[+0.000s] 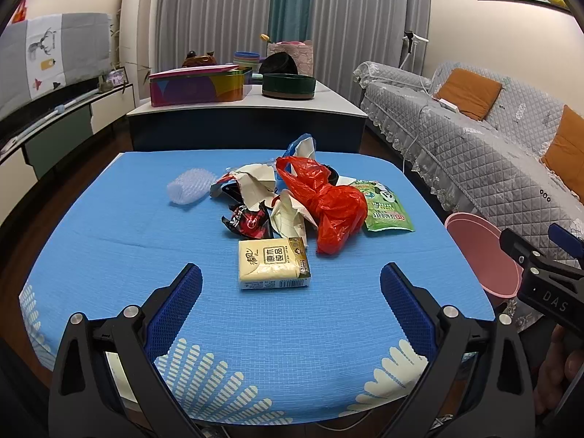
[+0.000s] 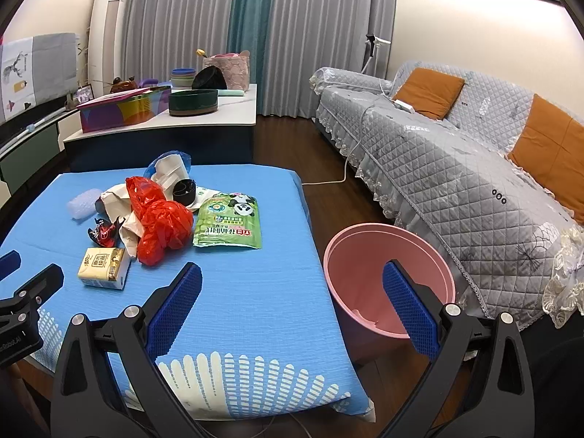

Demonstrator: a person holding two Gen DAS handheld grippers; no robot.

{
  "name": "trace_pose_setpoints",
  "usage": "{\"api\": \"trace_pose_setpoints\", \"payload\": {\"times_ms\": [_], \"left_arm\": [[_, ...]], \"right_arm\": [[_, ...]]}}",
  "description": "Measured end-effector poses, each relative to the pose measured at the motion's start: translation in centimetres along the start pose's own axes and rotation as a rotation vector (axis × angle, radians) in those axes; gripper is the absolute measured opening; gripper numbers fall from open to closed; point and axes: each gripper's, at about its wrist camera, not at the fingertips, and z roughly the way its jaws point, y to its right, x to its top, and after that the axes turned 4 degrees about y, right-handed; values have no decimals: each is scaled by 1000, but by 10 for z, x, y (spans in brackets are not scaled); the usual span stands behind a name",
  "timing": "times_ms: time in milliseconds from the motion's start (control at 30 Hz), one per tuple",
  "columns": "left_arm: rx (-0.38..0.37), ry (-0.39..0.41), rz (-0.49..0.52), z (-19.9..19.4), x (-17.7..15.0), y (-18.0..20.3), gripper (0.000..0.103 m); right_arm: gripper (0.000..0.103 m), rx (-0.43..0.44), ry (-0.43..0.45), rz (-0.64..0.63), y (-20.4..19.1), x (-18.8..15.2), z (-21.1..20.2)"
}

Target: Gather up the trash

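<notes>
Currently: left gripper (image 1: 291,277) and right gripper (image 2: 292,277), jaws spread wide, both empty, held low over the near table edge. Blue tablecloth (image 1: 146,241); grey sofa (image 2: 456,189) right; curtains behind. Trash heaped mid-table: one tissue pack (image 1: 273,263), one red bag (image 1: 328,208), one green pouch (image 2: 230,224), crumpled papers. One pink bin (image 2: 387,277) on the floor beside the table

- The tissue pack (image 1: 273,263) carries "原木纯品" in a boxed label on its top face.
- The right claw (image 1: 540,266), seen from the left wrist, shows the white letters "DAS" on its black body.
- Print on the green panda pouch (image 2: 229,221) is too small to read.
</notes>
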Motion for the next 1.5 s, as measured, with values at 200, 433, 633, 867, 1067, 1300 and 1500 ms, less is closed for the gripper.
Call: {"api": "trace_pose_setpoints", "payload": {"times_ms": [200, 433, 633, 867, 1067, 1300, 1500], "left_arm": [[1, 0, 2, 0, 1, 1, 94], [0, 1, 2, -1, 1, 1, 94], [1, 1, 0, -1, 1, 1, 94], [7, -5, -6, 1, 1, 2, 94], [34, -29, -36, 19, 3, -4, 94], [67, -41, -35, 44, 7, -5, 94], [96, -75, -12, 69, 2, -7, 94]], "right_arm": [[97, 1, 2, 0, -1, 0, 0], [97, 3, 6, -2, -2, 0, -1], [92, 6, 13, -3, -3, 1, -2], [75, 44, 18, 14, -4, 3, -3], [70, 135, 46, 31, -2, 27, -7], [70, 228, 103, -9, -13, 67, 13], [70, 305, 92, -4, -24, 63, 45]]}}
